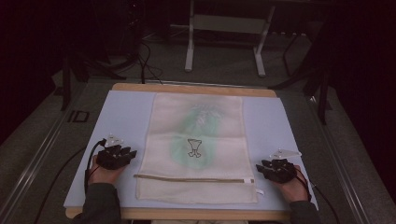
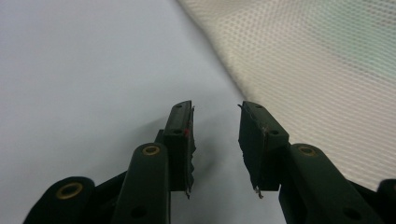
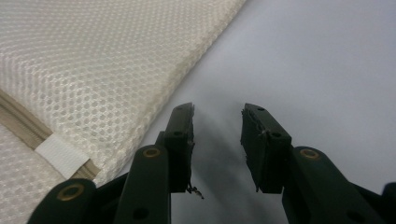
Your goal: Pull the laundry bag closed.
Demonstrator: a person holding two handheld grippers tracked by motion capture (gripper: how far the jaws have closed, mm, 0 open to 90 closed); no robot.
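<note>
A cream mesh laundry bag [image 1: 196, 144] lies flat in the middle of a pale blue mat [image 1: 123, 114]. Something green shows through its mesh, and a tan zipper [image 1: 191, 178] runs across near its front edge. My left gripper [image 1: 133, 153] rests on the mat just off the bag's left edge, jaws open with nothing between them [image 2: 215, 114]; the mesh [image 2: 317, 60] lies to its upper right. My right gripper [image 1: 259, 167] sits off the bag's right edge, also open and empty [image 3: 217, 114], close to the zipper's end and its white tab [image 3: 60, 156].
The mat covers a wooden board [image 1: 191, 87] on a grey surface. White stand legs [image 1: 189, 51] and cables [image 1: 144, 60] lie on the floor beyond. Bare mat shows on both sides of the bag.
</note>
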